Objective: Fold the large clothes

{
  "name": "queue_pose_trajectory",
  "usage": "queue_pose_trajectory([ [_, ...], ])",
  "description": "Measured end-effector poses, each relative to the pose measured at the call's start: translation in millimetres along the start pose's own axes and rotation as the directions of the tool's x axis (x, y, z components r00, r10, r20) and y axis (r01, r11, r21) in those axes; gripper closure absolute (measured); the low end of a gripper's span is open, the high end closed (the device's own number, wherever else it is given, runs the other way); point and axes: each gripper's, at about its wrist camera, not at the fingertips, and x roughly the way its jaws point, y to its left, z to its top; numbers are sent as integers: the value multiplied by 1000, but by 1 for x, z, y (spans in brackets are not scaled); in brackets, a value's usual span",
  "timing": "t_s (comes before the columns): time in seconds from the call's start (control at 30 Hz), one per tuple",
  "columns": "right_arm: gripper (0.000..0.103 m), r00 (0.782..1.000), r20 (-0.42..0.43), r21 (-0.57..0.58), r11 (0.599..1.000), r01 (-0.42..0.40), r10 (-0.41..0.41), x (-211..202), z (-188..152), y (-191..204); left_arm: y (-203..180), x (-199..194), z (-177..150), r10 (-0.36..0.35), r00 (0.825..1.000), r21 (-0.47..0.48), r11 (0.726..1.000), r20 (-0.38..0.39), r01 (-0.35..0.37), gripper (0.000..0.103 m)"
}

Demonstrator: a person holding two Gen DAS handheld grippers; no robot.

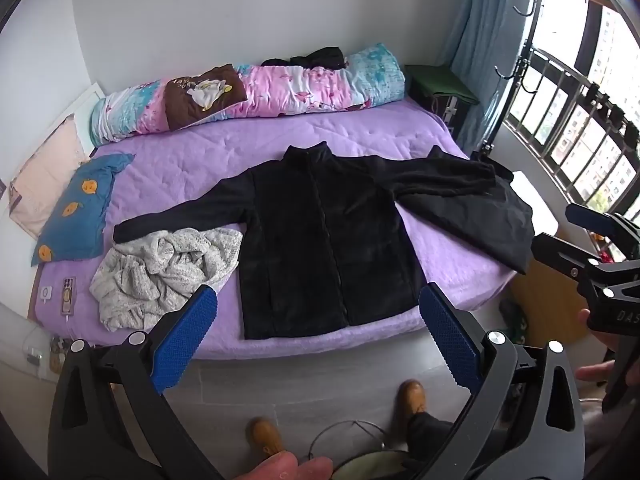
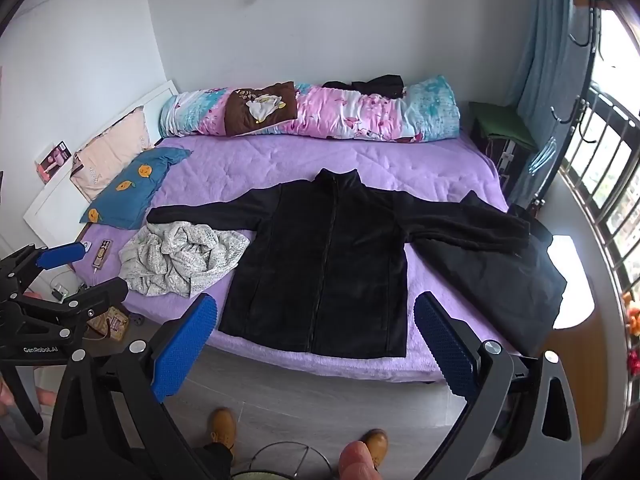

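A black zip jacket lies flat, front up, on the purple bed, sleeves spread to both sides; it also shows in the right wrist view. My left gripper is open and empty, held above the floor in front of the bed's near edge. My right gripper is open and empty too, at a similar distance from the jacket's hem. The right gripper shows at the right edge of the left wrist view, and the left gripper at the left edge of the right wrist view.
A crumpled grey-white knit garment lies under the jacket's left sleeve. Another dark garment hangs over the bed's right edge. A rolled floral quilt and pillows line the far side and left. A phone lies near the left corner. My shoes stand on the floor.
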Motion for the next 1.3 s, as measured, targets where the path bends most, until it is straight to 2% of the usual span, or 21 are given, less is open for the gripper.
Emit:
queue_pose_trajectory([
  [0.2,6,1000,2,1,1000,1,-1,-1,1,1,14,2,-1,3,1000,-6,1000,-1,-3,6],
  [1.3,6,1000,5,1,1000,-3,3,-1,3,1,11,1,-3,13,1000,-6,1000,0,-13,6],
])
